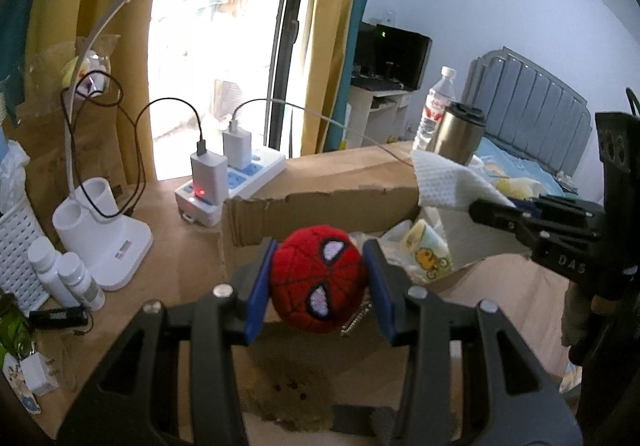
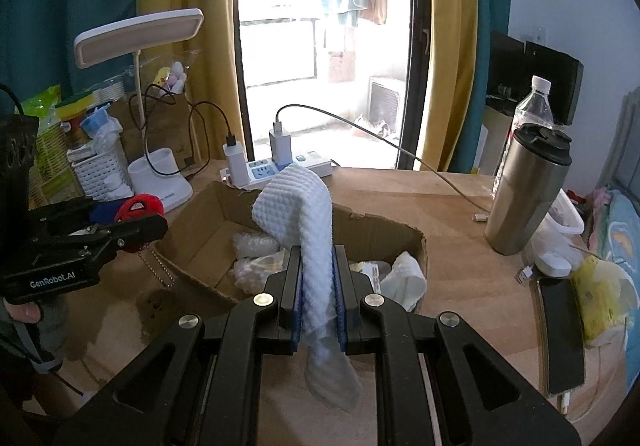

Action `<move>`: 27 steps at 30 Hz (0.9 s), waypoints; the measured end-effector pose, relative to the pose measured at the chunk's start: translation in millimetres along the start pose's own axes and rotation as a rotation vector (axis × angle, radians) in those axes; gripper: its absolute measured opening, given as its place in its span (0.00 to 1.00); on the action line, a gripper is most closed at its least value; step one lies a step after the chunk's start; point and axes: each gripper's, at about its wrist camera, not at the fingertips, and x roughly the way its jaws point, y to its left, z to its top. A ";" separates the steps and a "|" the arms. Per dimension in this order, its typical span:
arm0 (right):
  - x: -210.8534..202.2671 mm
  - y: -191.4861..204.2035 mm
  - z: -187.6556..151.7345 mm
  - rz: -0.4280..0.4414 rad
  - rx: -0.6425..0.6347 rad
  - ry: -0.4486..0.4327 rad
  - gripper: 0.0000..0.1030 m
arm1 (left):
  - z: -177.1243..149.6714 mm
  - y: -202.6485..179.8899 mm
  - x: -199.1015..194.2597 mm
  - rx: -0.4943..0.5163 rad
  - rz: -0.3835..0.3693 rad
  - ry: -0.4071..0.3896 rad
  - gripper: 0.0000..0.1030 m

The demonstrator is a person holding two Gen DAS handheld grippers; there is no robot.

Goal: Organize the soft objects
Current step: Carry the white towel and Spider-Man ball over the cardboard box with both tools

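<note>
Left gripper (image 1: 319, 282): pads pinching the plush ball (image 1: 318, 278) from both sides, lifted just before the box's near-left corner; a bead chain (image 2: 154, 266) hangs under it.
Right gripper (image 2: 317, 288): fingers pressed tight on one white cloth (image 2: 308, 230), which arches above the pads and droops over the box's near edge.
Box (image 2: 384, 232): one open cardboard box on the table (image 2: 452, 202); the landmark for all else.
Inside box: a second white cloth (image 2: 404, 280) at the right end, and pale wrapped bits I can't count.
Right of box: one steel tumbler (image 2: 524, 190), one clear bottle (image 2: 534, 102) behind it, one dark phone (image 2: 562, 330) nearer.
Left of box: one white desk lamp (image 2: 138, 32), one lattice basket (image 2: 104, 166), two white bottles (image 1: 64, 278).
Behind box: one power strip (image 2: 280, 166) with two chargers (image 2: 236, 160), cables looping off.
In the way: box's near wall, right below both loads.
</note>
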 end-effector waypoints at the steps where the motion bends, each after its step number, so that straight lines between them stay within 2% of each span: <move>1: 2.1 -0.1 1.2 -0.001 -0.001 0.000 0.14 | 0.4 1.4 2.2 -0.002 0.000 0.001 0.44; 17: 56.4 -1.0 3.7 -0.031 -0.012 0.066 0.14 | 1.4 21.1 48.0 -0.044 -0.008 0.030 0.44; 27: 103.9 0.7 -18.9 -0.060 -0.024 0.201 0.14 | -8.3 26.6 66.9 -0.056 -0.019 0.082 0.45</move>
